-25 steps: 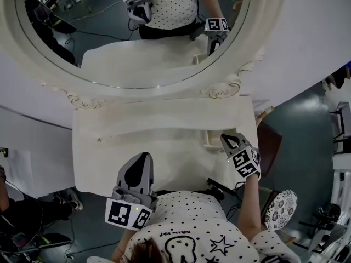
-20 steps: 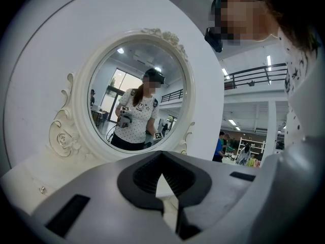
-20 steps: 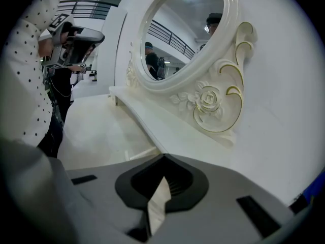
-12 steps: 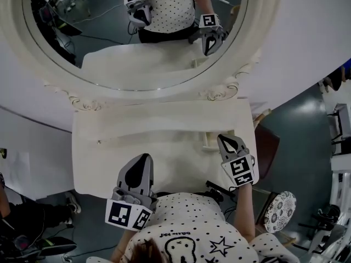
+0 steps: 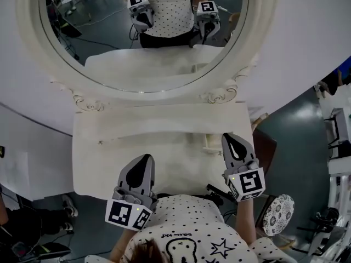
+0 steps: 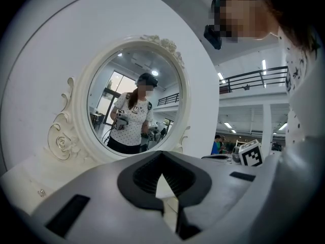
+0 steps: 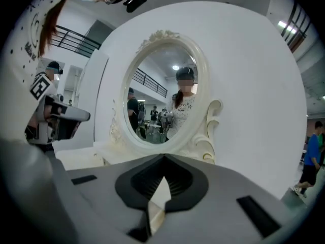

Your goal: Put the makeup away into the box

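White dressing table with its oval mirror faces the left gripper and right gripper, both jaws pressed together, empty.

an oval mirror in a carved cream frame fills the upper part of the head view. it stands at the back of a white surface. its glass reflects a person in a dotted shirt and a grey floor. a white wall rises behind it. at the lower right a round stool with a patterned seat stands on the dark floor. in the left gripper view a railed balcony crosses the upper right, with a person in blue far off below it.
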Tool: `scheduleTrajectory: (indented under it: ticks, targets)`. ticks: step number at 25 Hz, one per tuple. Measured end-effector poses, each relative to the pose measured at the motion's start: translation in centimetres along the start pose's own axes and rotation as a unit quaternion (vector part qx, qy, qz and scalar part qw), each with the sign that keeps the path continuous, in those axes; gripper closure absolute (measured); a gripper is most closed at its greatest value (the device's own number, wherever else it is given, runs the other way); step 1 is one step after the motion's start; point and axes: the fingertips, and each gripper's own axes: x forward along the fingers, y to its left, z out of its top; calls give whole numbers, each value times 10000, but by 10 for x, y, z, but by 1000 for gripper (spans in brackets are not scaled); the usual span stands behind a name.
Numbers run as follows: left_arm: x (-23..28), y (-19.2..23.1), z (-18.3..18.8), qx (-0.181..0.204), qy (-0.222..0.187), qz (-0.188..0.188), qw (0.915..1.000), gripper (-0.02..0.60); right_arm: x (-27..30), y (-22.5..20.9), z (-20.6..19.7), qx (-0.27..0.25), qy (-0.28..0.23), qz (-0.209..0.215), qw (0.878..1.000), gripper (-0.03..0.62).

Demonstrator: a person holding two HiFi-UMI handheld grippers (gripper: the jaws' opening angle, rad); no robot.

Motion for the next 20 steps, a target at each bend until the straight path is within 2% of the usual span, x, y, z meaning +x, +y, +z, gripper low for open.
scheduleTrajectory:
  ticks: [4,9,16,20]
  targets:
    - [-6,2,5,10,-94,-62,9999,586,-17,22,43,55,-505,107,9987,588]
    - [-16,4,12,64,-188,-145,9997,586,-36,61,71,111,-799,341,9962,588]
    - [-30,5,16,77,-286,-379,9988,586,-52,107,75,314,-1019,589,9925,588]
    - [-42,7,17,99,-348,-511,9980,586,-58,126,63,450,-900,596,9931,588]
